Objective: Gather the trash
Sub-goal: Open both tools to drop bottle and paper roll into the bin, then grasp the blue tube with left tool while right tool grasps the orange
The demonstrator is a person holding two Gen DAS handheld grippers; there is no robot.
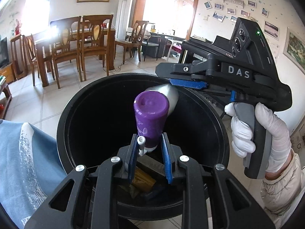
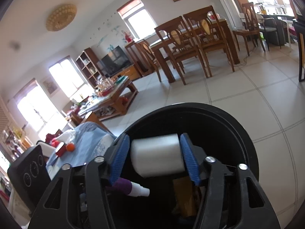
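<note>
A black round bin stands below both grippers. My left gripper is shut on the narrow nozzle end of a purple spray bottle, which points up and away over the bin's mouth. The right gripper comes in from the right over the far rim, held by a white-gloved hand. A blurred white cylinder sits at its tip. In the right wrist view that white cylinder lies tilted and loose between the blue pads of the open right gripper, above the bin. The purple bottle shows below it.
Yellow-brown packets lie at the bin's bottom. A blue cloth covers a surface to the bin's left. A wooden dining table with chairs stands across the tiled floor, and a cluttered coffee table is farther left.
</note>
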